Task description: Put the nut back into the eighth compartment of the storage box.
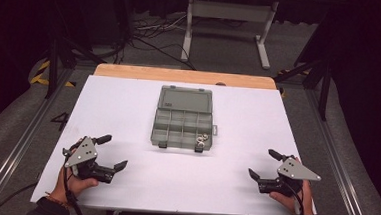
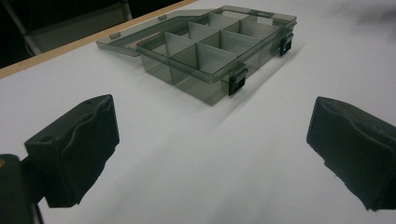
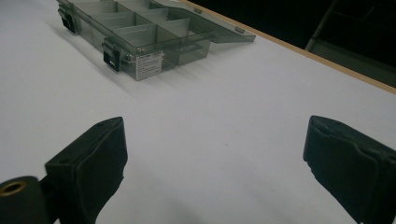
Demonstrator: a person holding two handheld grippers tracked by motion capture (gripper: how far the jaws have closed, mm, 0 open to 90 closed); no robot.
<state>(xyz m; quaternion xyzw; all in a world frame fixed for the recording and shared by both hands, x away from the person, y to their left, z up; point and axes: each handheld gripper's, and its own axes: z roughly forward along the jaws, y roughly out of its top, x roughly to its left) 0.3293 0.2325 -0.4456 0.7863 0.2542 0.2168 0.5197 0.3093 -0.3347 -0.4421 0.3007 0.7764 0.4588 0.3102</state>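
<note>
1. White table [image 1: 128, 108], wooden strip along far edge; everything below placed relative to the compartment box.
2. Compartment box [image 1: 182, 128] near table middle, nearer the far edge. Smoky grey see-through plastic, lid [image 1: 185, 98] swung fully open and lying flat on the table behind the tray, still hinged to it.
3. Tray split by thin walls into small compartments, two rows; dividers clear in left gripper view [image 2: 212, 44]. Most cells look bare.
4. Two dark latches on the box's near wall, one toward each end [image 1: 162, 145]; hanging open, not clipped. Same latches dark and blocky in left gripper view [image 2: 237, 80].
5. White printed label [image 3: 149, 64] on one short side wall of the box, seen in right gripper view; text too small to read.
6. Small shiny metal pieces [image 1: 202, 139] in the near-right corner compartment of the box; look ring-like, exact kind not clear.
7. Left gripper [image 1: 111, 153] well to the near-left of the box, held in a hand [image 1: 76, 183], low over the table, apart from the box. Jaws spread wide, nothing between them; bare white table in the gap in left gripper view [image 2: 212, 154].
8. Right gripper [image 1: 264, 164] well to the near-right of the box, in the other hand [image 1: 288, 196], also apart from the box. Jaws spread wide, gripping nothing; same in right gripper view [image 3: 215, 158].
9. Grey three-cornered plate on top of each gripper, cable trailing back toward the wrists.
</note>
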